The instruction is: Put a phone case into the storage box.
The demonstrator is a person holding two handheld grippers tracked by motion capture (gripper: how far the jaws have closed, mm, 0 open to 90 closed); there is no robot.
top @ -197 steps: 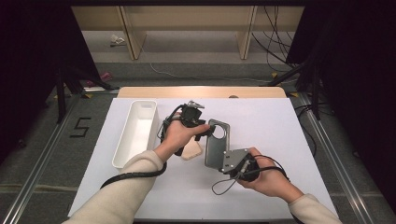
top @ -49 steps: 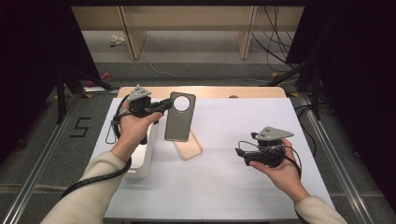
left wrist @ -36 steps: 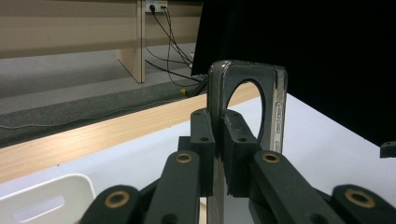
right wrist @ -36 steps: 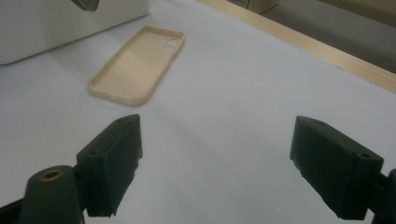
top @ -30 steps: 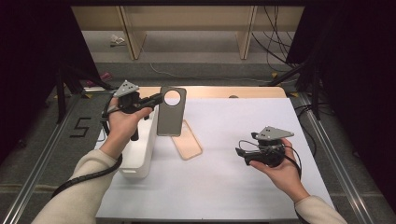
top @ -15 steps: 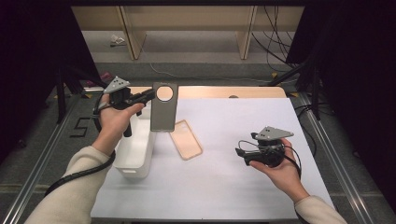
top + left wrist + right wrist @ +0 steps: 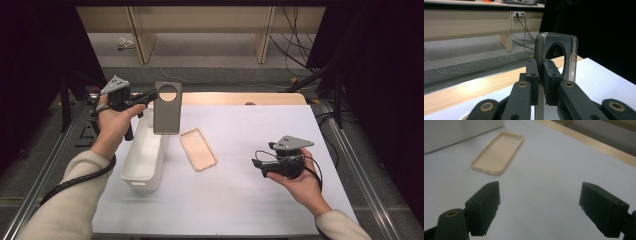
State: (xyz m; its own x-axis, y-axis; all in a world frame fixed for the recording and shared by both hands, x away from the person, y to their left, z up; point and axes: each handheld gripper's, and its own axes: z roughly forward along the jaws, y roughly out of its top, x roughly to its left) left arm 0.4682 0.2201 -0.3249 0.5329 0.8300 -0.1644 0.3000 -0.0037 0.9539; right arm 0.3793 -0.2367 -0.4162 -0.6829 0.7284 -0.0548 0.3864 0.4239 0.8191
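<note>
1. The left tongs (image 7: 148, 96) are clamped on the edge of a grey phone case (image 7: 167, 107), holding it upright in the air over the far end of the white bin (image 7: 145, 155), probably to drop it in.
2. A tan phone case (image 7: 198, 148) lies open side up on the counter (image 7: 240, 200), just beside the bin, easy to pick up.
3. The right tongs (image 7: 257, 165) rest low with jaws apart, holding nothing.
</note>
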